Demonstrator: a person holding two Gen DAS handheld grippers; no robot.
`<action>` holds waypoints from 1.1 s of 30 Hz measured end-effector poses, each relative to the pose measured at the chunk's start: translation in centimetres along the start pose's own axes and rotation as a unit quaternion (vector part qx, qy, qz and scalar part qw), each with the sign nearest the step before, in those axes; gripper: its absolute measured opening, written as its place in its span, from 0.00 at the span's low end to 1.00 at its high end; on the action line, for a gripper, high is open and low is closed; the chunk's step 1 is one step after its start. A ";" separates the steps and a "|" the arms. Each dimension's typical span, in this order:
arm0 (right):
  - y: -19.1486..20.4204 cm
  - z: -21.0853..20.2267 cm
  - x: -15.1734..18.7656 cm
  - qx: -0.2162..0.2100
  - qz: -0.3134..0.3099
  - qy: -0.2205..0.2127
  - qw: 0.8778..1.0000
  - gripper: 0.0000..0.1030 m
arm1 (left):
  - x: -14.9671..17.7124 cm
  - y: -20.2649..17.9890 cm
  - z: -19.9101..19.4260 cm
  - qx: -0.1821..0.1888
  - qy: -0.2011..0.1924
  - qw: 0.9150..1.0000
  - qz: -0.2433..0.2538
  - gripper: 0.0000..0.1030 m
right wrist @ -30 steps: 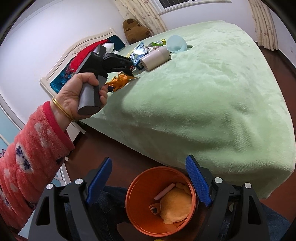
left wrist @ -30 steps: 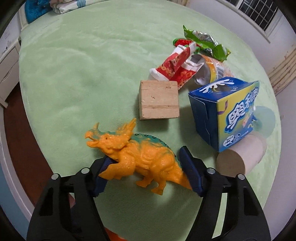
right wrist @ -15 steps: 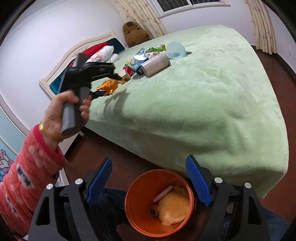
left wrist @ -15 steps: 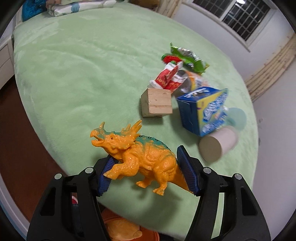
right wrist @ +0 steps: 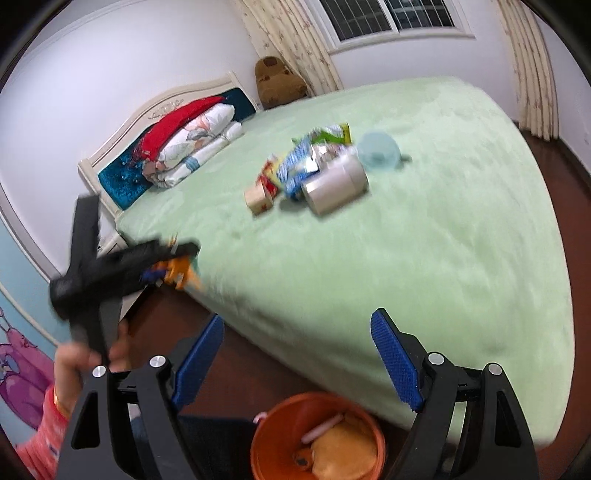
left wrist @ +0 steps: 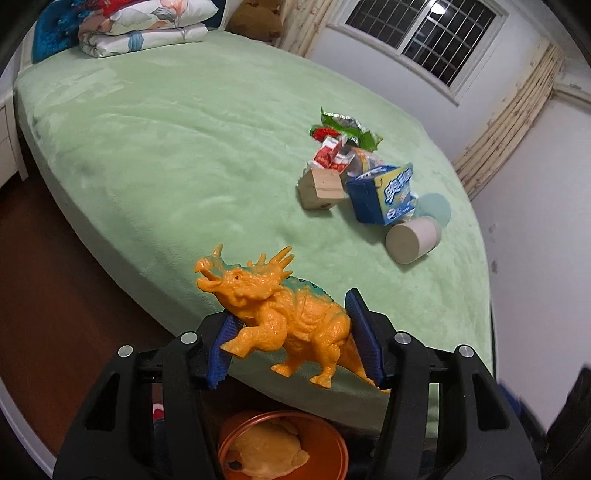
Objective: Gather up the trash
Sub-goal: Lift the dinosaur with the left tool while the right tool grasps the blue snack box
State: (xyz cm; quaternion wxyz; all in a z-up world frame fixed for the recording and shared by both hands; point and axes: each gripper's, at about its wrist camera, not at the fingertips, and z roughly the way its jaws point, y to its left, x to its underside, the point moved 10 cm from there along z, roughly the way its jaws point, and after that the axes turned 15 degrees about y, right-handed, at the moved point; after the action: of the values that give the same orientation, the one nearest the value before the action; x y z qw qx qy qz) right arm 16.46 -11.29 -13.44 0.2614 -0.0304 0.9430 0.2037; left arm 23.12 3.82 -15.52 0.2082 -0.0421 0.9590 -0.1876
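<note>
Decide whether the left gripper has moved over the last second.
Yes. The left gripper, shut on the dinosaur, has pulled back off the bed toward the bucket.

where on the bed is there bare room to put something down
The wide green stretch between the folded bedding and the wooden block is bare, as is the near edge by the toy dinosaur. It is crowded around the wrappers, blue box and roll.
</note>
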 end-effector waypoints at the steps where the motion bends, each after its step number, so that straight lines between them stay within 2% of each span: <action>1: 0.3 0.1 -1.2 0.006 -0.003 -0.004 1.000 0.78 | 0.2 0.2 -0.6 0.003 -0.007 1.000 0.002 0.53; 7: 2.7 1.9 -8.1 -0.023 -0.002 -0.004 1.000 0.78 | 1.8 1.0 -3.8 0.010 -0.039 0.999 0.014 0.53; 12: 3.6 6.1 -13.3 -0.073 0.051 0.033 0.995 0.82 | 3.2 2.2 -5.4 0.008 -0.053 0.998 0.016 0.53; 16: 3.0 10.2 -16.4 -0.071 0.100 0.064 0.990 0.82 | 4.3 3.0 -6.0 0.012 -0.054 0.998 0.015 0.53; 20: 1.7 13.5 -18.3 -0.046 0.138 0.091 0.985 0.82 | 5.0 3.8 -6.3 0.017 -0.051 0.998 0.011 0.53; 23: 0.9 15.0 -18.8 -0.044 0.165 0.104 0.980 0.82 | 5.4 4.3 -6.1 0.020 -0.046 0.999 0.008 0.53; 27: 0.5 16.1 -19.9 -0.005 0.168 0.108 0.980 0.81 | 5.6 4.6 -5.9 0.023 -0.042 0.999 0.005 0.53; 29: 0.4 16.6 -19.9 0.001 0.173 0.116 0.978 0.74 | 5.7 4.6 -5.8 0.024 -0.042 0.999 0.005 0.53; 31: 0.2 17.2 -19.6 0.006 0.172 0.126 0.977 0.52 | 5.8 4.6 -5.8 0.026 -0.041 0.999 0.005 0.53; 33: 0.2 17.2 -19.3 0.013 0.162 0.128 0.978 0.51 | 5.8 4.5 -5.7 0.027 -0.040 0.999 0.006 0.53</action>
State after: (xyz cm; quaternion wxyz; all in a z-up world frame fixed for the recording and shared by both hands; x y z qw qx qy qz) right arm 41.32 -5.18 -17.03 0.1024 0.1001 0.9637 0.2252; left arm 15.46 8.99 -14.66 0.2485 -0.0381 0.9448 -0.2101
